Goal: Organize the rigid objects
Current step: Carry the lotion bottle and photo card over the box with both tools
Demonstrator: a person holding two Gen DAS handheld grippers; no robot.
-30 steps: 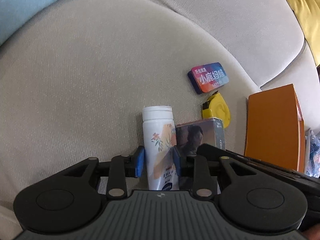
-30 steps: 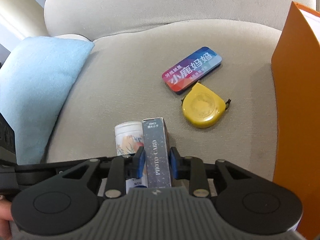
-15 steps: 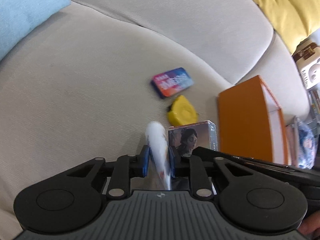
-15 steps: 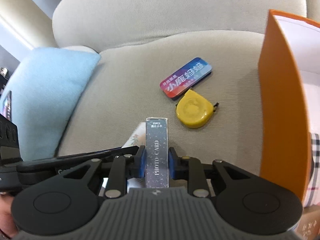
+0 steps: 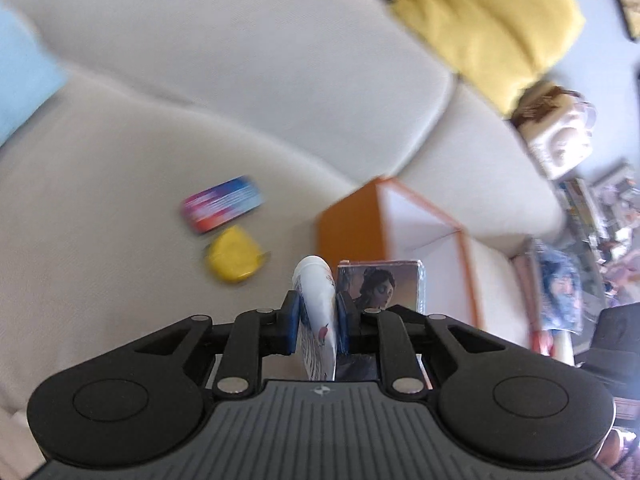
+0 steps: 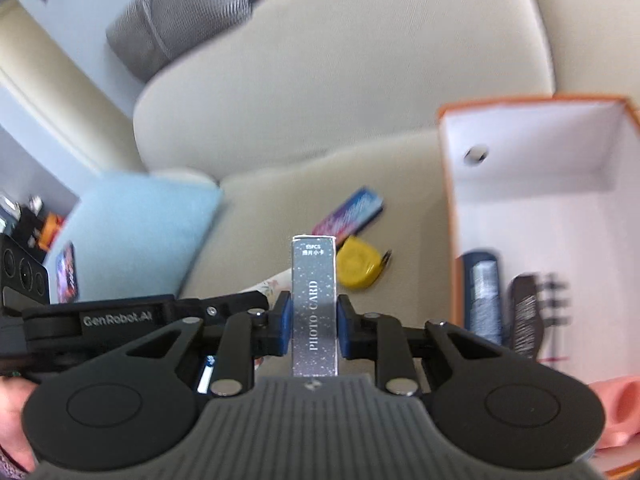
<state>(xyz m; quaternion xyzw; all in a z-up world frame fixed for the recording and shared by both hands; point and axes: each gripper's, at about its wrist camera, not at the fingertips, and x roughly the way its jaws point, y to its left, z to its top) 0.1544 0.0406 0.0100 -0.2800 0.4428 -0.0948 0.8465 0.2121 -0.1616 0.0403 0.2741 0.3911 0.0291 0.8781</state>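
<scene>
Jaws clamp: left gripper [image 5: 316, 322] on a white tube [image 5: 315, 312], right gripper [image 6: 314, 322] on the photo-card box [image 6: 314, 304]; tin [image 5: 221, 210] and tape measure [image 5: 234, 255] remain left of the orange box [image 6: 450, 208].

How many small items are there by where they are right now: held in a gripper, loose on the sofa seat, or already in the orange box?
Held in a gripper: 2, the white tube in the left gripper and the photo card box in the right gripper
Loose on the sofa seat: 2, the colourful tin and the yellow tape measure
In the orange box: 2, both blurred
Total: 6
</scene>
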